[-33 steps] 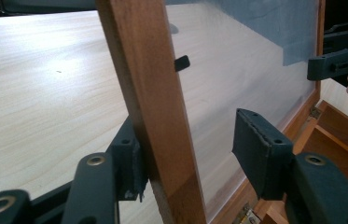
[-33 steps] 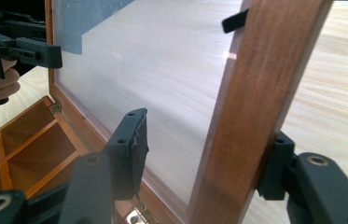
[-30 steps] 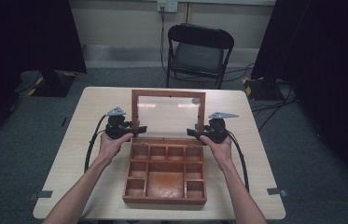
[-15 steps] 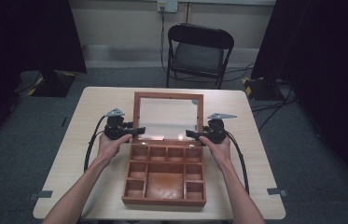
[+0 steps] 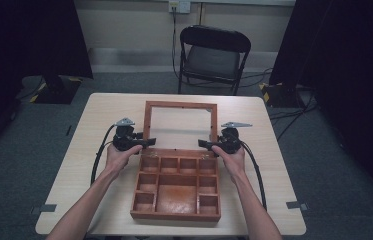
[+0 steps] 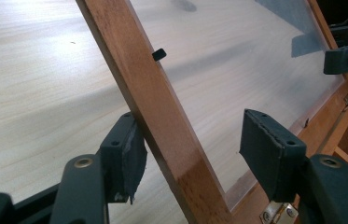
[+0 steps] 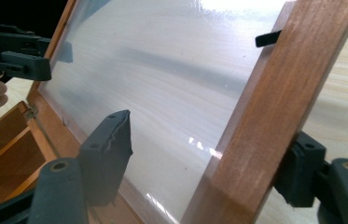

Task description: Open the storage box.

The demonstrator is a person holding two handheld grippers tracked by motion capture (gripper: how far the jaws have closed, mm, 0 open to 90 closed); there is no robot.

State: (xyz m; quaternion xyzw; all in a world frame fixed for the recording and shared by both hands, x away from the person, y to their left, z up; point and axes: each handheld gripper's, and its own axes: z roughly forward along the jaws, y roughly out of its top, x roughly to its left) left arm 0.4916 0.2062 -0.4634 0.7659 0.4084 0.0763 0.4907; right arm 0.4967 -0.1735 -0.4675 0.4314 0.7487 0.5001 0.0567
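The wooden box (image 5: 176, 186) at frame centre has its glazed lid (image 5: 180, 126) straddled by each spread hand-held gripper, left (image 5: 149, 142) and right (image 5: 204, 144), apparently for even support.

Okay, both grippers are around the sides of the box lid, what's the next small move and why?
Probably close both grippers on the lid frame. The left gripper and right gripper each straddle a side rail with the jaws open, one pad touching and the other off the glass, so the raised lid isn't firmly held above the box.

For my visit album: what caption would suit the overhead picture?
A person's two handheld grippers, left gripper and right gripper, flank the raised glass lid of an open wooden compartment box.
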